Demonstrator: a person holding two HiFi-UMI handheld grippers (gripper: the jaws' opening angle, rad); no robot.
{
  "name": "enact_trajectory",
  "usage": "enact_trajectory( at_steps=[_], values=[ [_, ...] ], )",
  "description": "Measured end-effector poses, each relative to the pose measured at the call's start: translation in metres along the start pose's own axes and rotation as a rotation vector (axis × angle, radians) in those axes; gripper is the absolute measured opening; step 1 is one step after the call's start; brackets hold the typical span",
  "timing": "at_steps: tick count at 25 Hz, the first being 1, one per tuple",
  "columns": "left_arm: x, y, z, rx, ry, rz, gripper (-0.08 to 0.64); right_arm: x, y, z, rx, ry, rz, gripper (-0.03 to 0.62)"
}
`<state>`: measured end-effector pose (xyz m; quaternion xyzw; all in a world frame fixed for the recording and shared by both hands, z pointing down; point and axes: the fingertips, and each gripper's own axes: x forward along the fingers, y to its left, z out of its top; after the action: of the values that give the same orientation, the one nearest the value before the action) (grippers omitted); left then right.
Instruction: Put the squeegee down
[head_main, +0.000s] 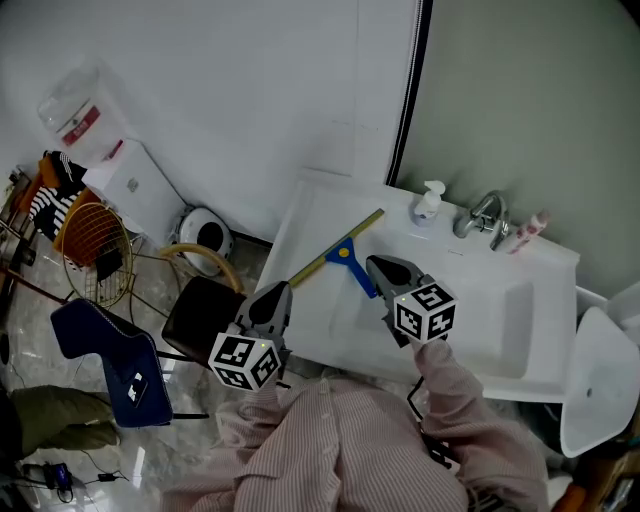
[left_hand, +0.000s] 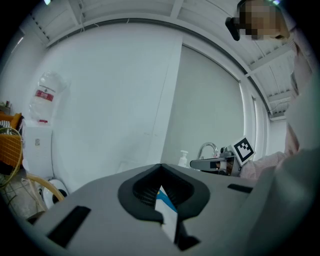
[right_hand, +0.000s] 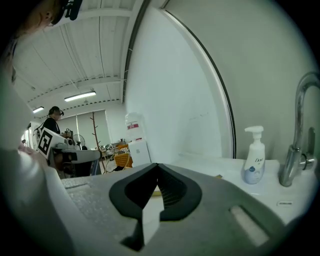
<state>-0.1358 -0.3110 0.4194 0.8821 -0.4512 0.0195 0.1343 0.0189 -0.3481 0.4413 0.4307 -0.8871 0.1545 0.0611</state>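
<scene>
The squeegee, with a long yellow blade and a blue handle, lies flat on the white counter left of the sink basin. My right gripper hovers just right of the blue handle's end, shut and empty; in the right gripper view its jaws meet with nothing between them. My left gripper hangs off the counter's front left edge, near the blade's lower end, also shut and empty. A sliver of blue shows through its jaw opening. From the left gripper view the right gripper is seen side-on.
A soap pump bottle, a chrome faucet and a pink tube stand along the counter's back. The sink basin lies to the right. On the floor at left are a black stool, a blue chair and an orange wire basket.
</scene>
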Motion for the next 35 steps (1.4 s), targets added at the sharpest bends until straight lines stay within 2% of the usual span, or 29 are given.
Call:
enact_trajectory(
  at_steps=[5,15,26,35],
  values=[
    [-0.009,0.006,0.019,0.046,-0.037,0.015,0.002,-0.007,0.005,0.019,-0.009,-0.056,0.006,0.006],
    [-0.027,0.020,0.048,0.072,-0.114,0.056,0.002,-0.019,0.005,0.041,-0.043,-0.107,-0.017,0.006],
    [-0.035,0.035,0.052,0.061,-0.136,0.132,0.002,-0.029,-0.009,0.045,-0.033,-0.145,-0.070,0.006],
    [-0.035,0.041,0.052,0.050,-0.140,0.165,0.002,-0.031,-0.014,0.049,-0.024,-0.172,-0.089,0.006]
  ],
)
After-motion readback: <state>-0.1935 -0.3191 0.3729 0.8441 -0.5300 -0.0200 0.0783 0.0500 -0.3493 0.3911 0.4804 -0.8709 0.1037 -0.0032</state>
